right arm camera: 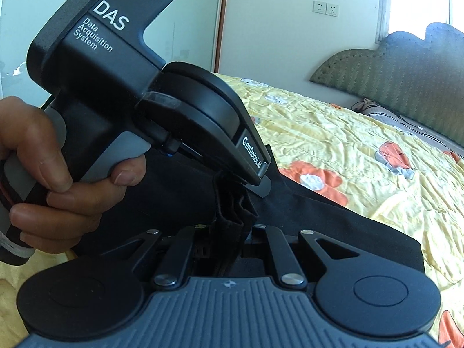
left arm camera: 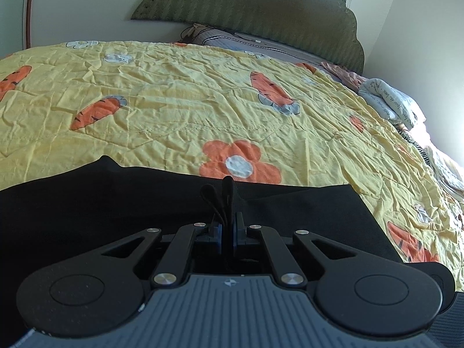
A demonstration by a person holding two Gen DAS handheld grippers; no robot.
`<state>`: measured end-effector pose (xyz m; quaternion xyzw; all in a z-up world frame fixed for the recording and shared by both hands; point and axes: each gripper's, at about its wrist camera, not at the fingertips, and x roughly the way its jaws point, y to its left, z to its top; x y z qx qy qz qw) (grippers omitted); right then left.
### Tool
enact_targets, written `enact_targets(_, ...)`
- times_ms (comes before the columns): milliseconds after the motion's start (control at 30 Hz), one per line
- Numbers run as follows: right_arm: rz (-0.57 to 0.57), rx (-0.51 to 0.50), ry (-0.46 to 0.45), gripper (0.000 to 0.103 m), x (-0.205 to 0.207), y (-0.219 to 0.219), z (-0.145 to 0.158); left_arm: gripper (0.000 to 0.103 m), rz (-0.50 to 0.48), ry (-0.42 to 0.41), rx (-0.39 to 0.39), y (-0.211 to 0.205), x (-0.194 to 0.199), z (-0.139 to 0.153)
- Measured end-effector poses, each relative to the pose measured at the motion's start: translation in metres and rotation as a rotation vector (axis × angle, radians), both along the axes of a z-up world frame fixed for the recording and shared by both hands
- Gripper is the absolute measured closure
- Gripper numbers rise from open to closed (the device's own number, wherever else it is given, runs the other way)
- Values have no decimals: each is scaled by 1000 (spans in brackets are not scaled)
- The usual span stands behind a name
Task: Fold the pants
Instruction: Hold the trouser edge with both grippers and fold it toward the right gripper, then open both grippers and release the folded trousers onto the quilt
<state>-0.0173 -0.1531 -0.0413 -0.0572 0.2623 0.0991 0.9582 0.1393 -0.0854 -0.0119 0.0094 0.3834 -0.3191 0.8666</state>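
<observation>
Bedding fills most of both views: a wide bed spread with a crinkled yellow quilt printed with orange flowers and carrots (left arm camera: 179, 107), backed by a scalloped olive-green upholstered headboard (left arm camera: 255, 8) against a pale wall. Across the near part of that quilt lie the black fabric pants (left arm camera: 87, 208), a broad dark sheet whose far edge runs roughly straight across the yellow print, with one corner reaching out to the right in the left wrist view. They look already doubled at least once, judging by the several layered edges bunched where the tools meet, so the fold seems to be under way rather than finished. In the right wrist view, the person's bare left hand (right arm camera: 43, 179) wraps the grey-and-black pistol handle of the other tool, which angles down so its tip comes in right next to the right one. The left gripper (left arm camera: 227, 229) is clenched on a small upright tuft of the pants' edge, blue pads nearly touching. The right gripper (right arm camera: 229, 232) is likewise closed on a thick pleated bundle of the same cloth. Pinching one edge at two neighbouring points probably lets both hands lift and carry it together without the layers slipping apart.
</observation>
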Motion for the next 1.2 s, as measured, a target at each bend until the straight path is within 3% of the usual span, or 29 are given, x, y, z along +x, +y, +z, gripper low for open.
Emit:
enact_targets(300,22,-1,37,93,23,0,-4,98,23,33,15,7,8,-9)
enact_targets(367,21,-1,42,93,25,-1,-4,91,32,41,15,8,9,-10)
enact_targets(400,21,-3,43,93,37,-3,-3,80,40,40,17,8,10,-10)
enact_targets(433,21,-4,43,93,40,-3,-3,75,51,40,13,10,12,-10)
enact_targets(600,7,-3,51,93,29,9,-2,75,102,78,-42,19,22,-9)
enact_targets(633,2,1,55,92,28,8,-1,85,104,82,-45,20,23,-10)
enact_targets(767,23,36,71,86,25,6,6,88,105,52,-23,17,20,-10)
enact_targets(833,52,68,77,74,19,4,11,88,104,35,-16,16,18,-9)
enact_targets(867,72,85,77,73,17,2,12,88,102,27,-9,15,17,-10)
enact_targets(933,107,137,70,73,9,-5,19,88,95,14,0,15,16,-10)
enact_targets(1067,40,258,76,73,7,-30,22,88,95,11,-3,16,17,-12)
enact_targets(1133,-1,323,112,72,16,-44,15,87,98,16,-1,16,17,-12)
enact_targets(1200,0,322,176,72,24,-44,8,85,107,9,5,19,16,-9)
